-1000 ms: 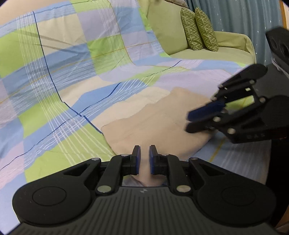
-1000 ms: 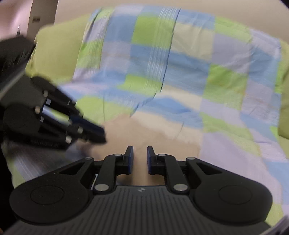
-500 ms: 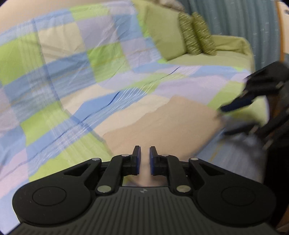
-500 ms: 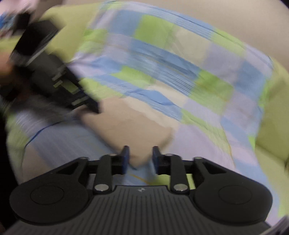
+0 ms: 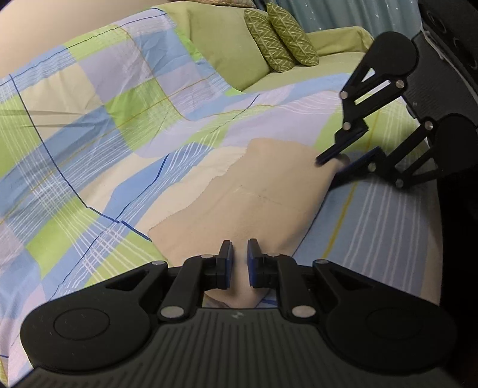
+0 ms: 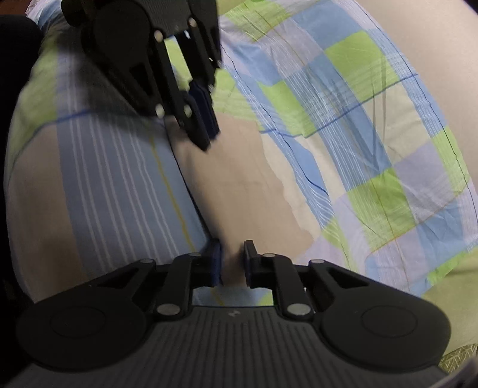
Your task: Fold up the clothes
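On the checked bedspread (image 5: pixel 125 125) lies the beige garment (image 5: pixel 254 191), and both grippers bite its near edge: left gripper (image 5: pixel 239 256) pinching one corner, right gripper (image 6: pixel 232 259) jaws just closing on the other. Thin hold, that! Lift unevenly and a corner could slip free, spoiling the fold. Soft, rumpled bedding underneath, green cushions (image 5: pixel 280 38) and a curtain (image 5: pixel 328 15) beyond.

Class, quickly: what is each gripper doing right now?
Left gripper: shut on the beige cloth.
Right gripper: just closed on the cloth's other corner.
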### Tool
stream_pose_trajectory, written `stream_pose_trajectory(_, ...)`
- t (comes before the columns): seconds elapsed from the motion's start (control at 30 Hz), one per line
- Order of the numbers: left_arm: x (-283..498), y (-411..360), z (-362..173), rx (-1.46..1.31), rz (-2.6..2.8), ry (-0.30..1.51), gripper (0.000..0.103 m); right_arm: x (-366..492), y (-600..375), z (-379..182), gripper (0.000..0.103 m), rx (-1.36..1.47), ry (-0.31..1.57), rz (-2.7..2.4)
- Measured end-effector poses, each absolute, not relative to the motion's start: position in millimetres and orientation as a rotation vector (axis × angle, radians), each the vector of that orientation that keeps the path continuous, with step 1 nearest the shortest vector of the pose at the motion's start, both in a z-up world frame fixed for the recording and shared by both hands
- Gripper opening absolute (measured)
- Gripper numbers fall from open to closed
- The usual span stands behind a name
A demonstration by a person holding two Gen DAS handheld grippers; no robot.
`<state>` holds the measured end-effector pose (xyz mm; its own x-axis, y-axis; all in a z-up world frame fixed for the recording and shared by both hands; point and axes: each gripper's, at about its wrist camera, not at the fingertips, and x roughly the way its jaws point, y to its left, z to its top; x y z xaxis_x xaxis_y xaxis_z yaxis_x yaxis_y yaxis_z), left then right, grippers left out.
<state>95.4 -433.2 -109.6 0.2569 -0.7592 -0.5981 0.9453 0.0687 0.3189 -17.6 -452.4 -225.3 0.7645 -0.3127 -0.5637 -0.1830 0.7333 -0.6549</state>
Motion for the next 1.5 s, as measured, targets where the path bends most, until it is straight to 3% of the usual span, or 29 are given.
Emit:
stream_pose_trajectory(0.17,97.3,-432.2,-107.5,0.734,-1.315,0.308,0.015,-22.8,-458.5,-230.7,0.000,-0.712,0.742,-0.107)
stream_pose_trajectory(0.23,97.3,-428.3,-102.8,0.720,-1.307,0.310,0.016,-21.7,-461.3,-230.2,0.000,-0.696,0.746,-0.111)
stream_pose_trajectory(0.3,97.2,-421.4,-95.4,0.698,-1.288,0.313,0.030,-22.8,-463.5,-224.2,0.000,-0.660,0.758,-0.127)
stream_pose_trajectory(0.37,95.9,-411.4,-92.6,0.708,-1.263,0.302,0.035,-26.6,-466.9,-212.9,0.003,-0.624,0.745,-0.166)
stream_pose_trajectory(0.57,81.8,-392.4,-95.8,0.832,-1.230,0.213,0.035,-44.6,-461.7,-197.9,0.023,-0.499,0.701,-0.186)
stream_pose_trajectory(0.77,56.2,-399.3,-106.5,1.066,-1.256,0.031,0.037,-43.6,-460.1,-200.4,0.024,-0.502,0.696,-0.185)
stream_pose_trajectory(0.97,51.9,-413.4,-118.8,1.173,-1.273,-0.038,0.037,-36.1,-473.8,-209.3,0.037,-0.674,0.705,-0.105)
stream_pose_trajectory(1.1,51.4,-418.6,-122.0,1.229,-1.290,-0.047,0.024,-27.9,-474.0,-221.5,0.037,-0.860,0.699,0.001)
stream_pose_trajectory(1.23,58.4,-418.6,-121.5,1.241,-1.291,-0.047,0.023,-23.8,-467.9,-223.5,0.034,-0.964,0.665,0.064)
stream_pose_trajectory(1.3,63.8,-418.4,-120.4,1.245,-1.277,-0.042,0.023,-24.1,-464.3,-221.6,0.026,-0.964,0.659,0.075)
stream_pose_trajectory(1.5,104.3,-422.6,-115.7,1.208,-1.204,0.024,0.023,-34.1,-436.7,-207.4,0.026,-0.902,0.585,0.105)
